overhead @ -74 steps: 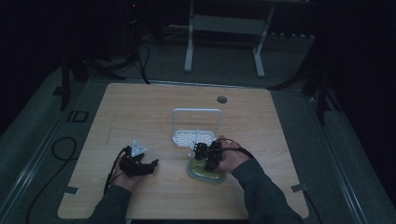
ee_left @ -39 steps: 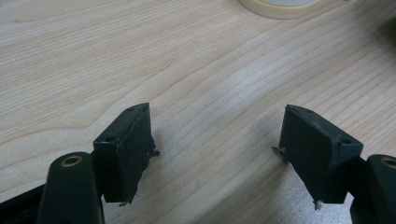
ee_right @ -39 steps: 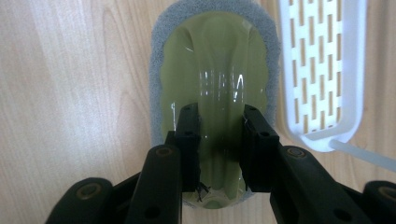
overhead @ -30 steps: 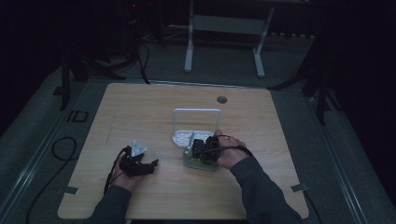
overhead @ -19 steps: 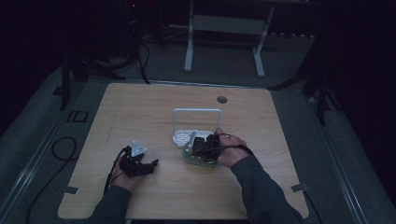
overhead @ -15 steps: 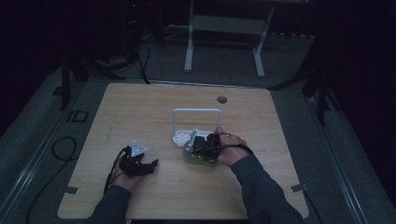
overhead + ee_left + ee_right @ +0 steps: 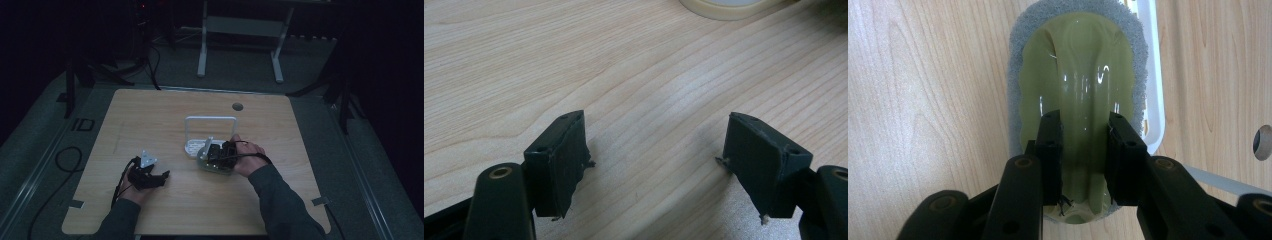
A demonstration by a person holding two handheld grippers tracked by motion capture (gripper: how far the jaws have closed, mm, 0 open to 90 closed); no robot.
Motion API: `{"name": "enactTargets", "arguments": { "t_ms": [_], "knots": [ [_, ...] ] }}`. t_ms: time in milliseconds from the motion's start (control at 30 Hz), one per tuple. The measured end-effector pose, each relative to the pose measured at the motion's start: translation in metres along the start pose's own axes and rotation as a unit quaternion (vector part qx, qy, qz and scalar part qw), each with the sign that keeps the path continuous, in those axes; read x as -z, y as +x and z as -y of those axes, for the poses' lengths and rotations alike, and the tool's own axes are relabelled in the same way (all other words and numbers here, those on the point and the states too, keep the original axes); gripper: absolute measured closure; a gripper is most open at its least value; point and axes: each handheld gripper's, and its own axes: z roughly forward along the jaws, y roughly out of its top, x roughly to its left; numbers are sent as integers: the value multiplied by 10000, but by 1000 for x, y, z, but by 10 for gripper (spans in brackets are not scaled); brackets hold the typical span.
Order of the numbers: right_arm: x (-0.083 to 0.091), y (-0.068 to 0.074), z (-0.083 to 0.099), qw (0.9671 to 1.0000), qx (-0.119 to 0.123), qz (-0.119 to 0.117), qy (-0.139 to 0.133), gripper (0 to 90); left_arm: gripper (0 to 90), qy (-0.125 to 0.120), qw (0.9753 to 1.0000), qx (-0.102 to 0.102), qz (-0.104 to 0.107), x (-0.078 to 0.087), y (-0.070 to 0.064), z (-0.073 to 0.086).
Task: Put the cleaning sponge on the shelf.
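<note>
An olive-green scrubber (image 7: 1078,65) with a grey sponge pad hangs partly over a white tray (image 7: 1156,75). My right gripper (image 7: 1083,125) is shut on the raised ridge of the scrubber's handle. In the high view the right gripper (image 7: 210,152) holds the scrubber (image 7: 216,165) at the front edge of the white tray (image 7: 192,148), which has a tall hoop handle. My left gripper (image 7: 161,177) rests on the wooden table (image 7: 150,120) at the front left. Its jaws stand wide open in the left gripper view (image 7: 656,135), with bare wood between them.
A round cable hole (image 7: 237,106) sits in the table behind the tray, and also shows at the right edge (image 7: 1263,142). A cream curved rim (image 7: 724,6) lies at the far edge of the left gripper view. Cables trail off the table's left side.
My right gripper has carried the scrubber to the left and away from the person, up to the white tray. The left gripper has stayed put.
</note>
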Motion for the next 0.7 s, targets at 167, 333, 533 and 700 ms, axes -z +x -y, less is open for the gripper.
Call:
{"name": "enactTargets", "arguments": {
  "t_ms": [167, 333, 533, 700],
  "knots": [
    [-1, -1, -1, 10000, 33, 32, 3, 716, 258, -1, 10000, -2, 0, 0, 0, 0],
    [-2, 0, -4, 9998, 136, 119, 99, 716, 258, -1, 10000, -16, -2, 0, 0, 0],
    [0, -2, -9, 9996, 183, 181, 64, 716, 258, -2, 10000, -10, 1, 0, 0, 0],
    [1, -5, -10, 9995, 202, 226, 1, 716, 258, -1, 10000, -11, 2, 0, 0, 0]
  ]
}}
